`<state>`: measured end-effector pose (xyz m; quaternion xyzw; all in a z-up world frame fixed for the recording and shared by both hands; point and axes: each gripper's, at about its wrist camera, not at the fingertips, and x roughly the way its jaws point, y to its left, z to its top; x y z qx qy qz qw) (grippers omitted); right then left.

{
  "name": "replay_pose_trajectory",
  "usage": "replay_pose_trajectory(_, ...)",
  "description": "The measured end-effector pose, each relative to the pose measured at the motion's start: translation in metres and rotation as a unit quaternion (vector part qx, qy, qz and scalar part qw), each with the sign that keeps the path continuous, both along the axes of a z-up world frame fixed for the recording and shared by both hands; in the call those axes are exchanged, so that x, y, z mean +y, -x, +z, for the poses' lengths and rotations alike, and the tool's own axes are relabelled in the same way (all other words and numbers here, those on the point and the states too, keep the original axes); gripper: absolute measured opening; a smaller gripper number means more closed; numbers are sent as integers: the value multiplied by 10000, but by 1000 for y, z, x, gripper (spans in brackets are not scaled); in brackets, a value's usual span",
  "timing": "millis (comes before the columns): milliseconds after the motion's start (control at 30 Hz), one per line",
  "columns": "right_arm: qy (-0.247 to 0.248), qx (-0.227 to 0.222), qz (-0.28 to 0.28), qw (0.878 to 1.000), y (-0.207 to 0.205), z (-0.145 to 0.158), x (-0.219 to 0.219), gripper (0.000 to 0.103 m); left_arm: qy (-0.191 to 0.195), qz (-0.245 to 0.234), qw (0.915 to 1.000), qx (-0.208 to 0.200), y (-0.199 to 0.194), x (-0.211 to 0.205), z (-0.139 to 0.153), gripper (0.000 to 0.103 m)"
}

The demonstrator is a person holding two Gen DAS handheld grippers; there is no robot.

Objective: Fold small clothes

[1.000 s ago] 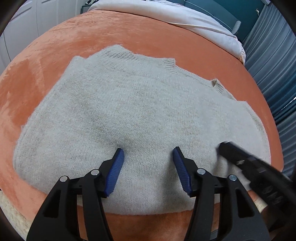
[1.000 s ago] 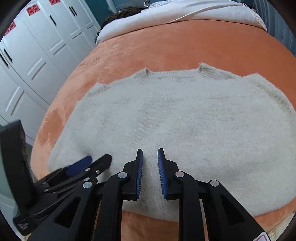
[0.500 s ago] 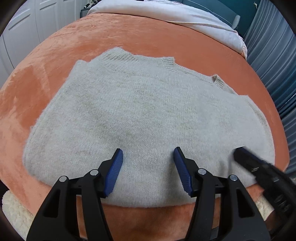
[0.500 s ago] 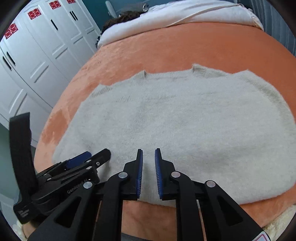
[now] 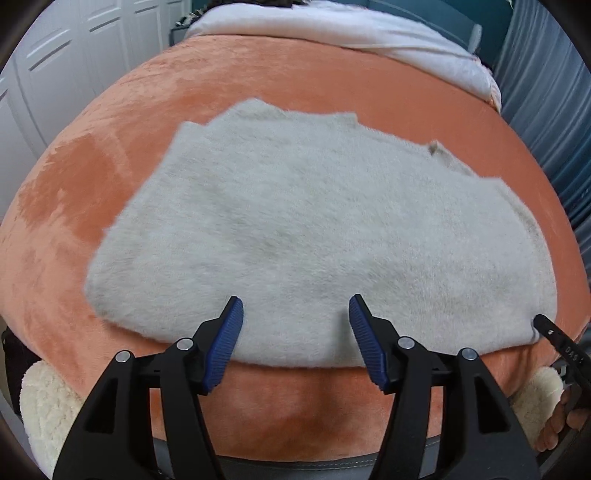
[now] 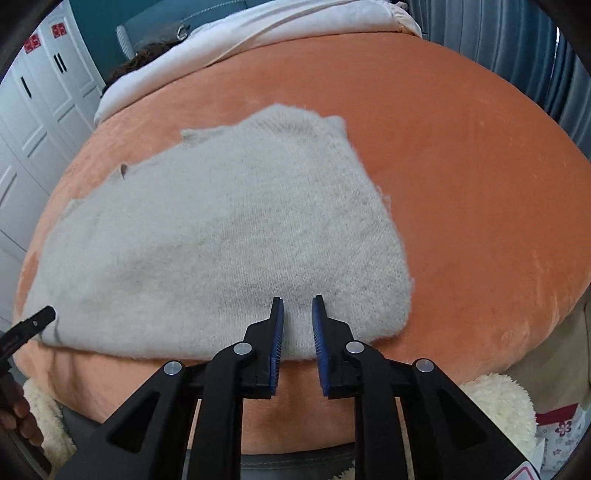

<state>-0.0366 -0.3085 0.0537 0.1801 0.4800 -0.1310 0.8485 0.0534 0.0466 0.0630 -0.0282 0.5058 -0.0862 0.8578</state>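
Observation:
A pale grey knitted sweater point(image 5: 314, 229) lies flat on the orange blanket point(image 5: 295, 85), neckline away from me. My left gripper point(image 5: 295, 299) hovers over the near hem around its middle. Its jaws are opening and hold nothing. In the right wrist view the sweater point(image 6: 221, 236) stretches off to the left. My right gripper point(image 6: 297, 301) sits over the near hem close to the sweater's right corner. Its jaws stand a narrow gap apart and are opening, with no cloth between the pads. The tip of the right gripper point(image 5: 543, 321) shows at the left view's right edge, and the left gripper's tip point(image 6: 40, 317) shows at the right view's left edge.
White bedding point(image 5: 351, 33) lies at the far end of the bed. White cupboard doors point(image 5: 55, 74) stand on the left and blue-grey curtains point(image 5: 546, 92) on the right. Cream fleece point(image 6: 495, 406) edges the near side. A flowered bag point(image 6: 557, 432) sits low on the right.
The right gripper has slid right along the hem to the sweater's right corner, and its jaws narrowed, then widened slightly. The left gripper has drawn back a little and its jaws stand wider.

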Motion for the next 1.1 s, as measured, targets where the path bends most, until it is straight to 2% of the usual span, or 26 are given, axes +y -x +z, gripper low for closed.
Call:
replay_pose_trajectory(100, -42, -536, -170, 9984, -6, 26, -20, 49, 390, 559, 9975, -193, -5, 37, 12, 68)
replay_pose_trajectory(233, -132, -601, -268, 9977, -39, 36, -47, 51, 553, 842, 9947, -188, -46, 60, 25, 71)
replay_pose_trajectory(333, -205, -534, -142, 9983, -71, 35, -54, 53, 452, 713, 9959, -325, -88, 60, 33, 81)
replay_pose_trajectory(400, -155, -430, -66, 9989, -93, 29, -55, 57, 336, 620, 9971, -300, -119, 57, 29, 81)
replay_pose_trajectory(467, -201, -345, 41, 9992, -114, 19, -54, 58, 469, 616, 9970, -34, -147, 58, 15, 84)
replay_pose_trajectory(533, -325, -206, 35, 9993, -131, 7, -57, 60, 827, 664, 9935, 406, -170, 59, -7, 83)
replay_pose_trajectory(567, -451, -110, 7, 9989, -139, -2, -58, 60, 963, 667, 9917, 537, -176, 59, -14, 73)
replay_pose_trajectory(600, -517, -16, -29, 9987, -145, -10, -59, 60, 1037, 645, 9906, 621, -180, 58, -20, 63)
replay_pose_trajectory(667, -507, 47, 45, 9987, -150, -14, -55, 18, 1053, 423, 9917, 603, -182, 52, -23, 14)
replay_pose_trajectory(700, -583, -47, 116, 9982, -150, -9, -53, 8, 1116, 392, 9916, 520, -182, 52, -19, 10)
replay_pose_trajectory(767, -710, -811, 141, 9941, -136, 24, -50, 8, 1324, 377, 9903, 208, -178, 57, 2, 9)
replay_pose_trajectory(833, -688, -1391, 86, 9878, -123, 56, -54, 7, 1356, 353, 9901, -102, -176, 62, 23, 9)
replay_pose_trajectory(900, -512, -1601, -158, 9856, -115, 63, -66, 7, 1230, 431, 9913, -183, -180, 66, 28, 9)
replay_pose_trajectory(933, -371, -1422, -240, 9889, -120, 53, -71, 7, 997, 432, 9940, -115, -185, 64, 19, 10)
replay_pose_trajectory(967, -280, -942, -283, 9948, -130, 26, -78, 7, 807, 437, 9958, 33, -190, 62, 4, 10)
replay_pose_trajectory(1033, -416, 66, -350, 9985, -145, -31, -86, 6, 574, 472, 9959, 518, -196, 60, -33, 10)
replay_pose_trajectory(1067, -317, 38, -268, 9991, -144, -38, -82, 6, 571, 469, 9963, 440, -194, 59, -37, 11)
replay_pose_trajectory(1100, -153, -67, -260, 9995, -143, -29, -78, 8, 510, 469, 9971, 312, -191, 58, -31, 12)
